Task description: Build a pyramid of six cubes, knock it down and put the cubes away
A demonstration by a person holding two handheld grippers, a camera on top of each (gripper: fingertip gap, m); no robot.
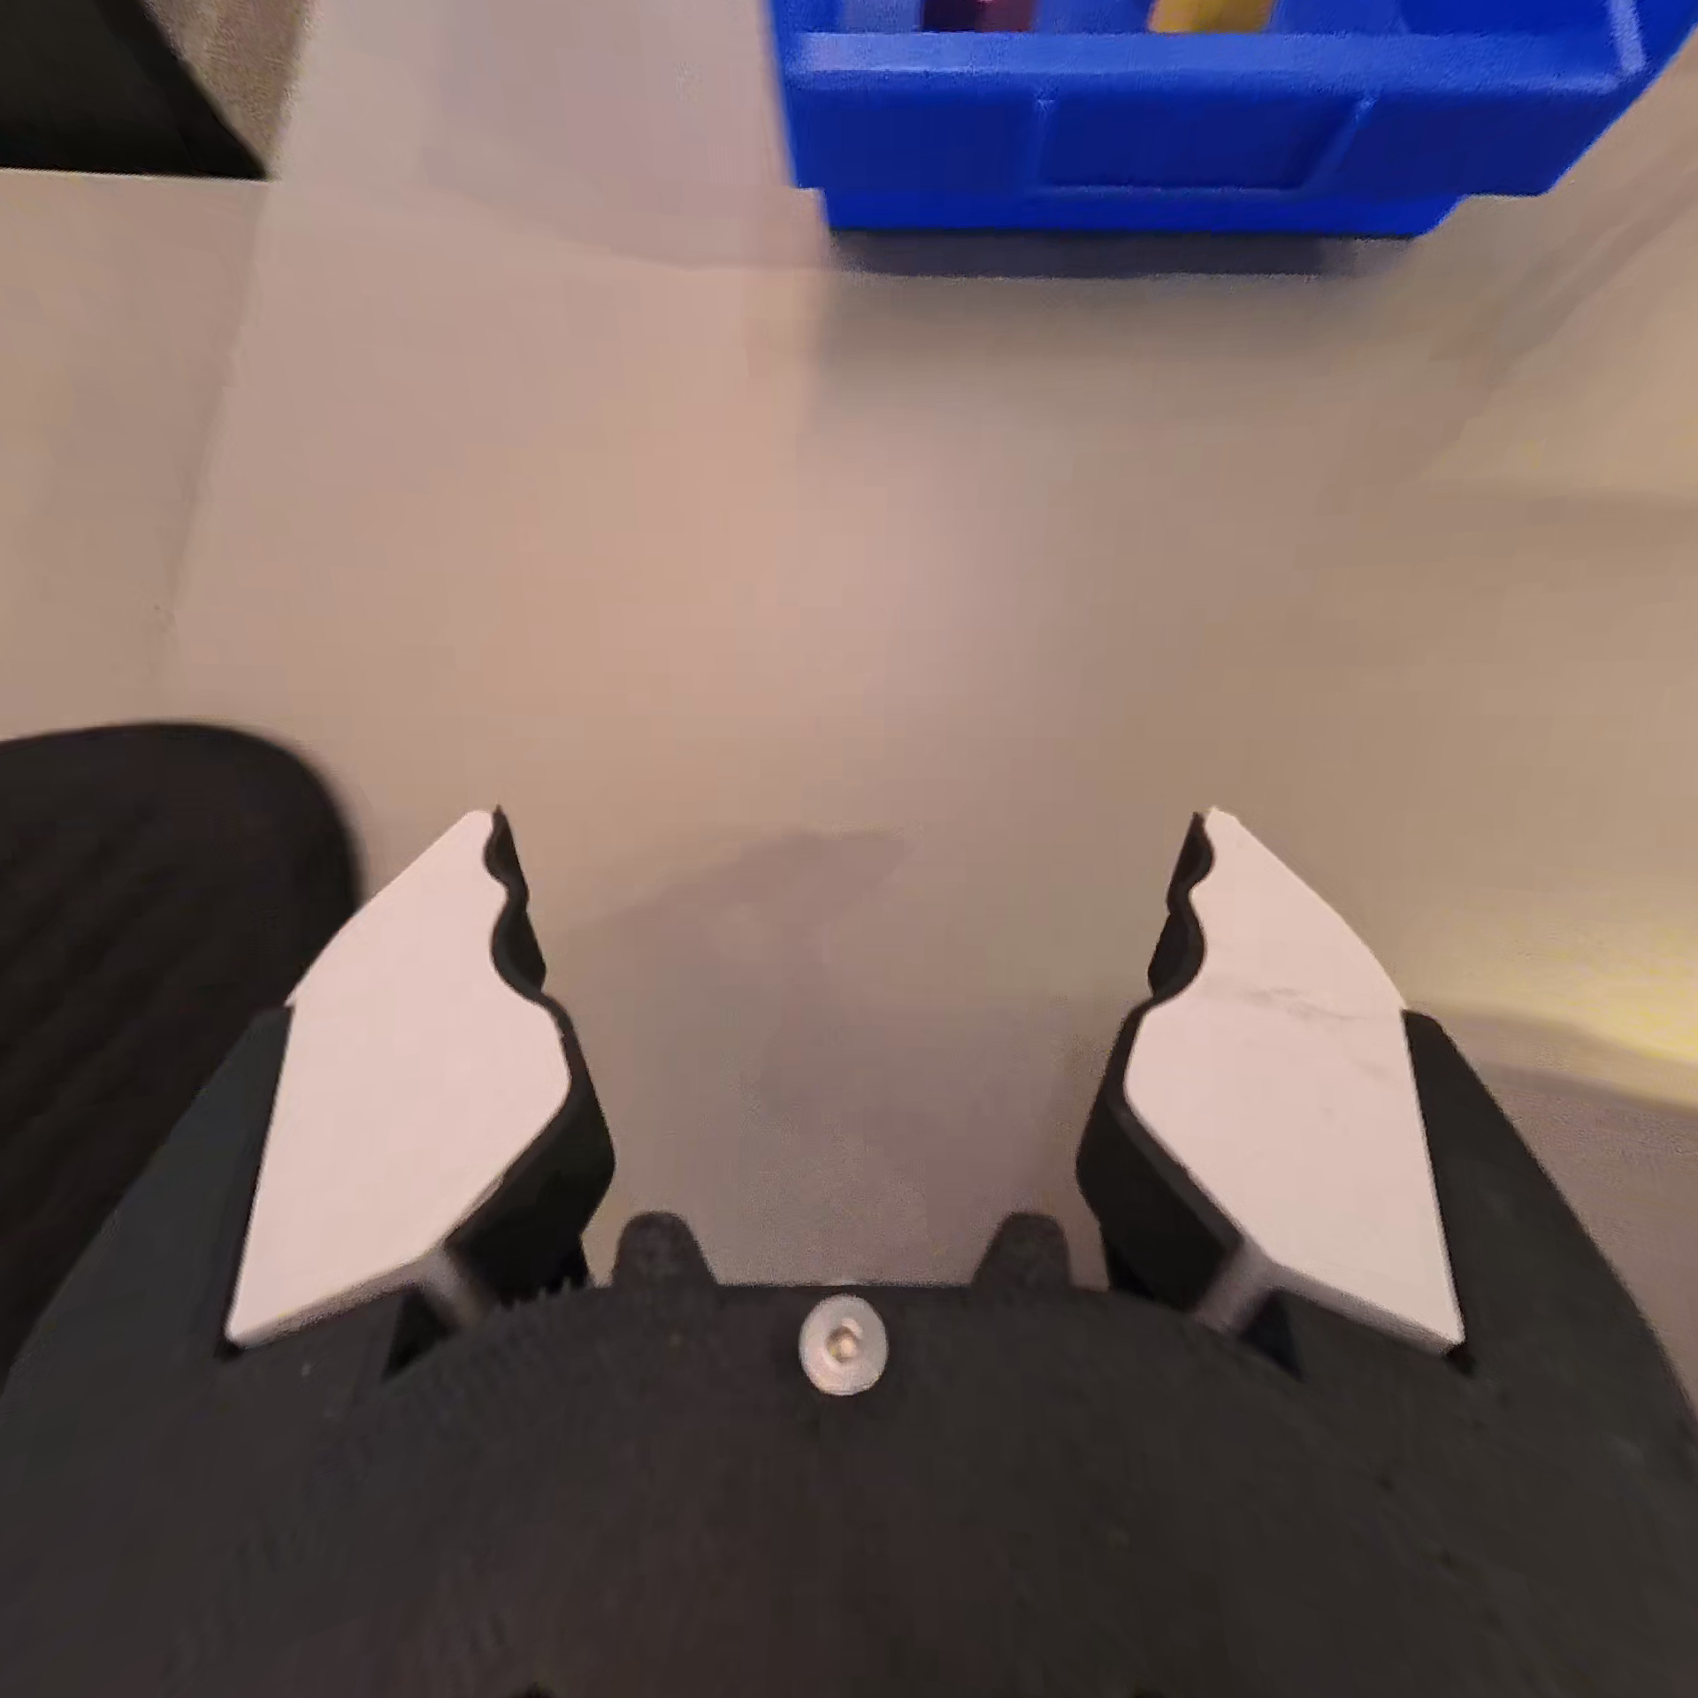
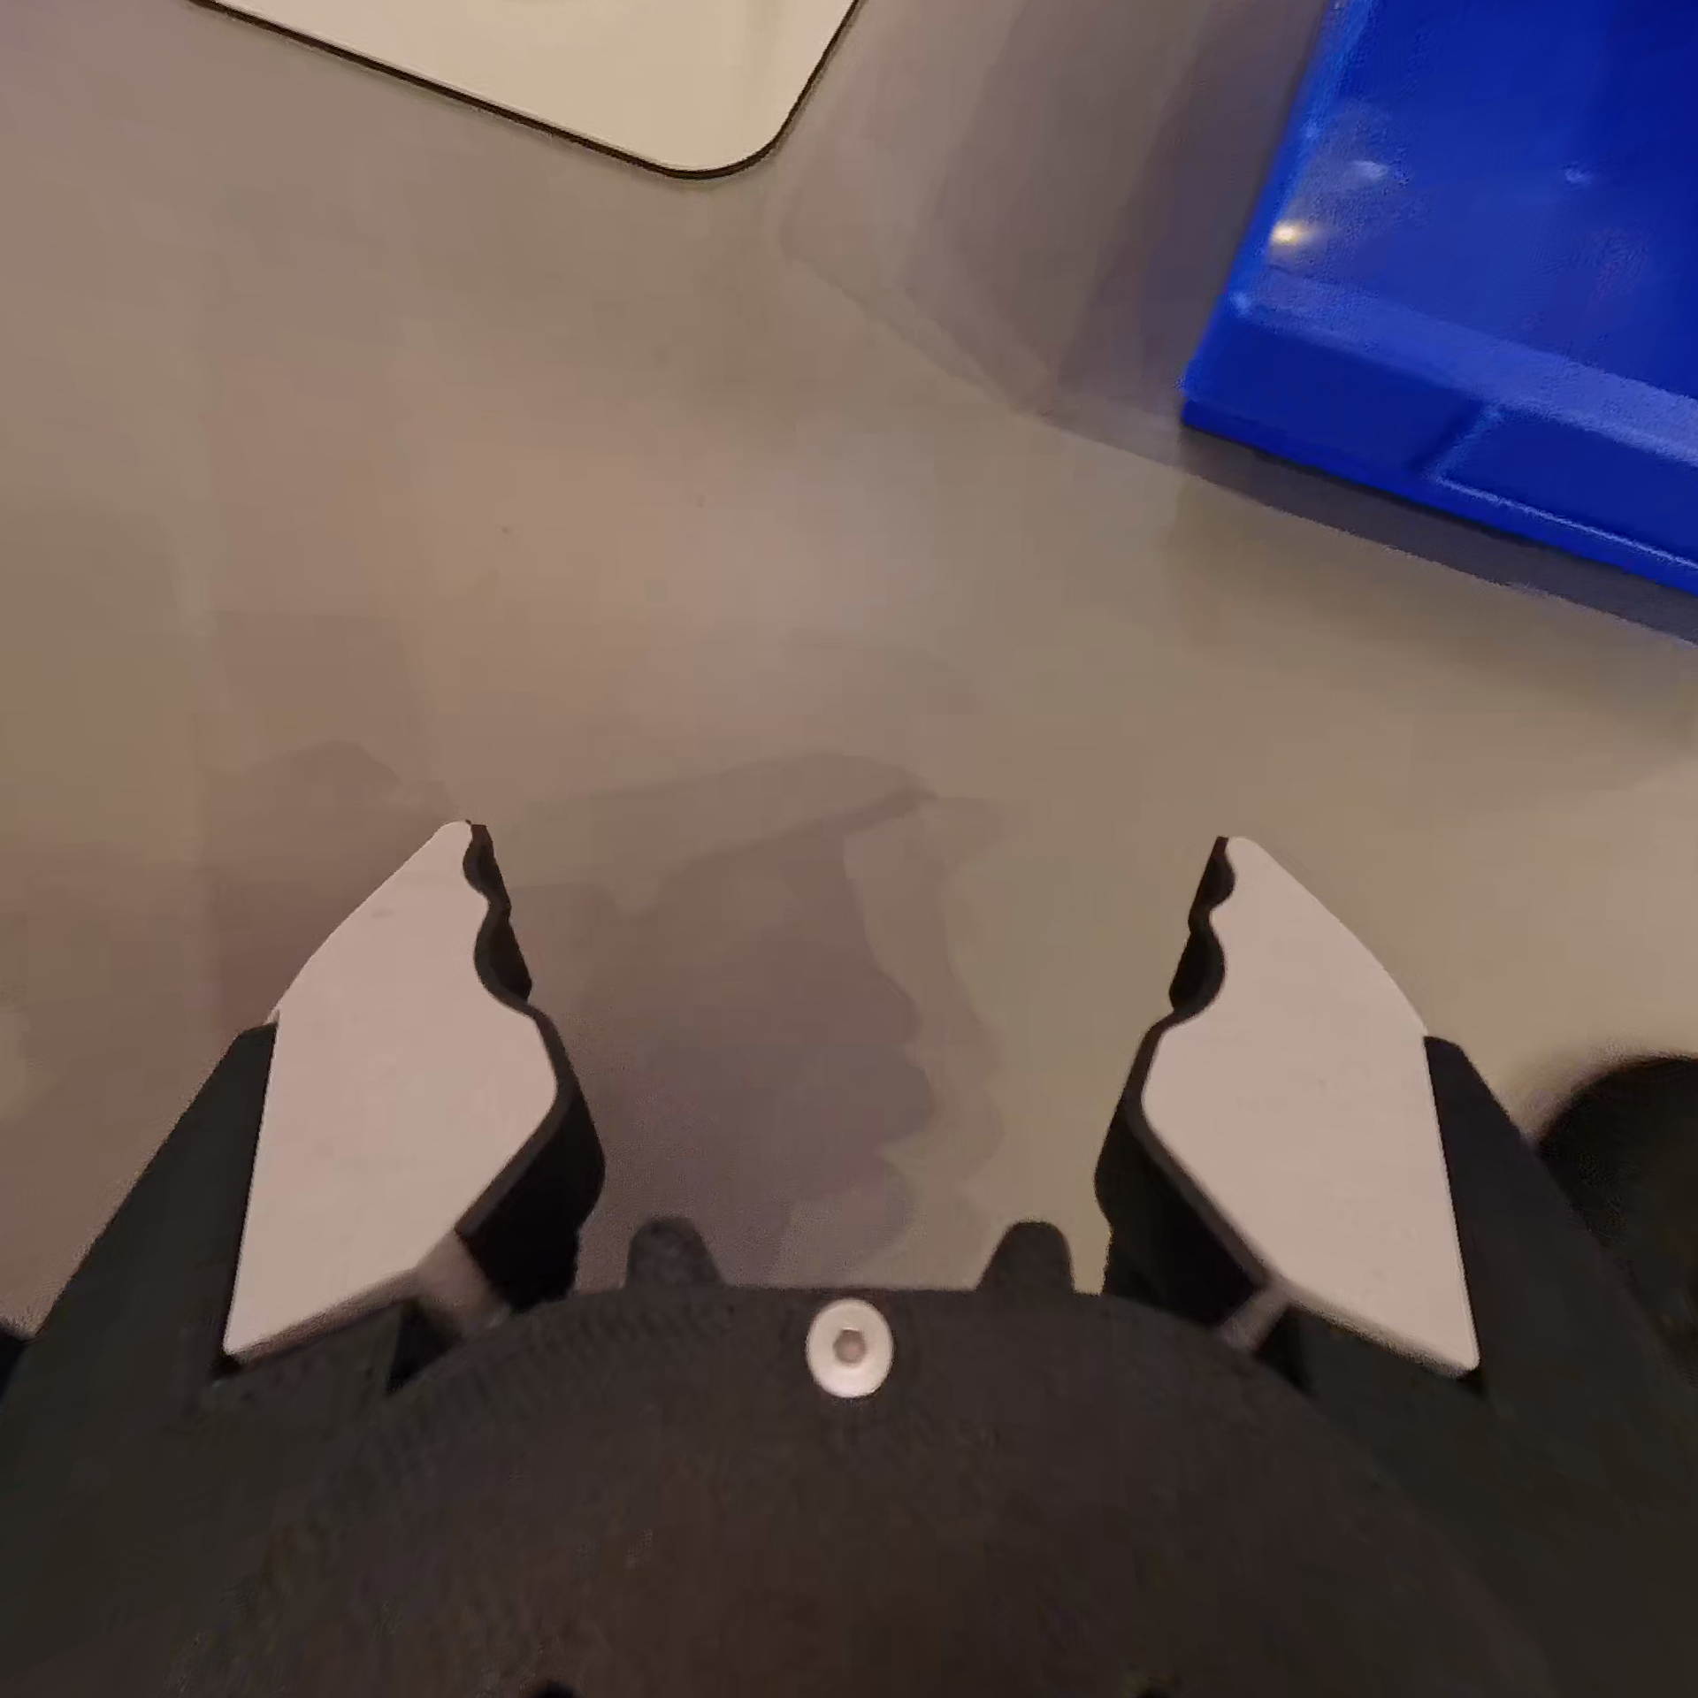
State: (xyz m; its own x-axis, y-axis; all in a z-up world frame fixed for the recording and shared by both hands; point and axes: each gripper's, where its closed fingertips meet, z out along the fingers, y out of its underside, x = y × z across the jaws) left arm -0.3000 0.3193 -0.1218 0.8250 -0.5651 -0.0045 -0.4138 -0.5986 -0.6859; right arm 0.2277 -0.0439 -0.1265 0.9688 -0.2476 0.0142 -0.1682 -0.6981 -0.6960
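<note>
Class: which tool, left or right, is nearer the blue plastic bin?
Probably right. The right tool has the blue plastic bin close, ahead-right; the left tool sees it farther ahead.

Your left gripper [image 1: 847, 818] hangs over the table [image 1: 643, 551], and its two fingers stand wide apart with only the table between them. Ahead of it and to the right sits the bin [image 1: 1194, 138] — some things lie inside, at the top edge of the view. Your right gripper [image 2: 845, 832] hangs over the table too, fingers wide apart. The bin is ahead on its right — a flat board [image 2: 551, 64] lies ahead on its left.
</note>
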